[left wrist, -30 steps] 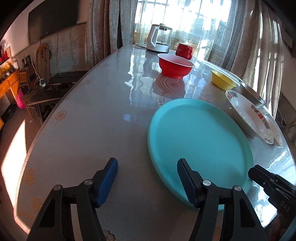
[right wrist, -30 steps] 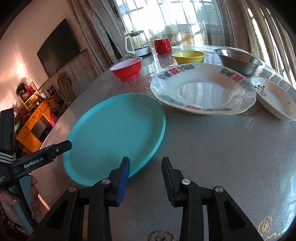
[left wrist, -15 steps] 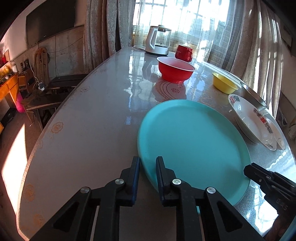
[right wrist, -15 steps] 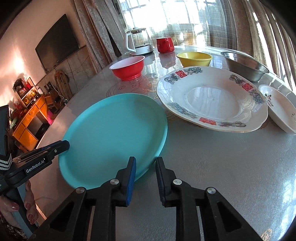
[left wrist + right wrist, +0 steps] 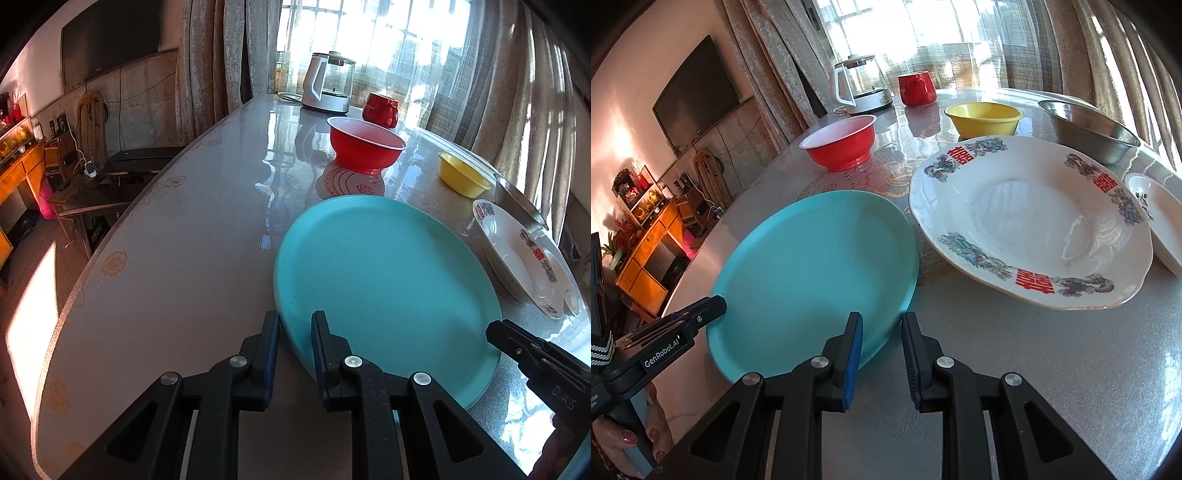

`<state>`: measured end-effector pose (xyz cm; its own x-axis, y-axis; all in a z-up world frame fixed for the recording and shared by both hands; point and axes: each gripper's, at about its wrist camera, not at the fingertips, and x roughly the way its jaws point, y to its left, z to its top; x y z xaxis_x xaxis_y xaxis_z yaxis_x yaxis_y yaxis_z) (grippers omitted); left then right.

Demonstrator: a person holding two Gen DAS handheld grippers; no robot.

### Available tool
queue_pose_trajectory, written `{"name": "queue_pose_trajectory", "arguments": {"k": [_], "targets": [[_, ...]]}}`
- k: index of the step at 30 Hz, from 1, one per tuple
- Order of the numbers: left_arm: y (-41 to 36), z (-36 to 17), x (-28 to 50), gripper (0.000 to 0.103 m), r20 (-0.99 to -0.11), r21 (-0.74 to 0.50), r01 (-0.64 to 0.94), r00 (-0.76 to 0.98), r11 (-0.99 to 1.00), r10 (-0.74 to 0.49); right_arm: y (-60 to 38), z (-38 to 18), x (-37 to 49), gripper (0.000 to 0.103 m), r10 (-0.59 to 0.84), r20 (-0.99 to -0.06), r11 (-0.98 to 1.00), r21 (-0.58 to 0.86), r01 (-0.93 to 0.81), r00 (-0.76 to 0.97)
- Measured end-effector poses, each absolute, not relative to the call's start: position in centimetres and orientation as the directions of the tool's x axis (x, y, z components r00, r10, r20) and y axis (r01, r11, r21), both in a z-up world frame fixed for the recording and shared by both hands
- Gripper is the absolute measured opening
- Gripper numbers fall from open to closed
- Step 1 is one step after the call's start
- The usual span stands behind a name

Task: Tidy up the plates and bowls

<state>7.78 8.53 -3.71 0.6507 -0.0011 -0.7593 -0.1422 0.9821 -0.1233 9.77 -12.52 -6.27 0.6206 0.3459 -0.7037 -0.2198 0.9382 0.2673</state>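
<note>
While the teal plate (image 5: 388,280) lies flat on the table (image 5: 177,258), its near rim sits between the jaws of both grippers: the left gripper (image 5: 293,345) clamps its left edge and the right gripper (image 5: 881,345) its right edge. Further away stand two white plates (image 5: 1030,218), and three bowls: red (image 5: 840,147), yellow (image 5: 984,118), steel (image 5: 1089,127).

glass kettle (image 5: 328,83) beside red mug (image 5: 380,109) at table's (image 5: 177,258) far end; tv (image 5: 696,96) on wall.
</note>
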Motion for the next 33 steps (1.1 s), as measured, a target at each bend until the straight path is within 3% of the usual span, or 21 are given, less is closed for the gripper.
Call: {"name": "queue_pose_trajectory", "arguments": {"k": [6, 10, 13, 17, 23, 33], "targets": [[8.8, -3.7, 7.1, 0.028, -0.759, -0.151, -0.155, 0.651, 0.976, -0.014, -13.1, -6.5, 9.2, 0.026, 0.378, -0.681, 0.925, 0.313, -0.217, 0.627], [8.8, -3.6, 6.2, 0.054, -0.754, -0.148, -0.17, 0.657, 0.974, 0.0, -13.6, -6.4, 8.5, 0.029, 0.375, -0.675, 0.925, 0.314, -0.212, 0.635], [8.7, -3.7, 5.4, 0.057, -0.748, -0.151, -0.176, 0.664, 0.973, 0.004, -14.1, -6.3, 7.9, 0.033, 0.382, -0.666, 0.921, 0.333, -0.203, 0.641], [8.8, -3.6, 4.4, 0.07, -0.739, -0.183, -0.179, 0.674, 0.967, -0.015, -15.2, -6.3, 7.0, 0.033, 0.377, -0.657, 0.92, 0.346, -0.184, 0.653], [8.1, -2.6, 2.9, 0.082, -0.696, -0.213, -0.17, 0.717, 0.962, -0.027, -18.5, -6.0, 5.6, 0.033, 0.342, -0.618, 0.92, 0.374, -0.118, 0.708], [4.6, -1.4, 2.8, 0.095, -0.68, -0.202, -0.045, 0.726, 0.978, -0.107, -25.7, -5.1, 6.0, 0.047, 0.224, -0.573, 0.897, 0.438, 0.063, 0.789]]}}
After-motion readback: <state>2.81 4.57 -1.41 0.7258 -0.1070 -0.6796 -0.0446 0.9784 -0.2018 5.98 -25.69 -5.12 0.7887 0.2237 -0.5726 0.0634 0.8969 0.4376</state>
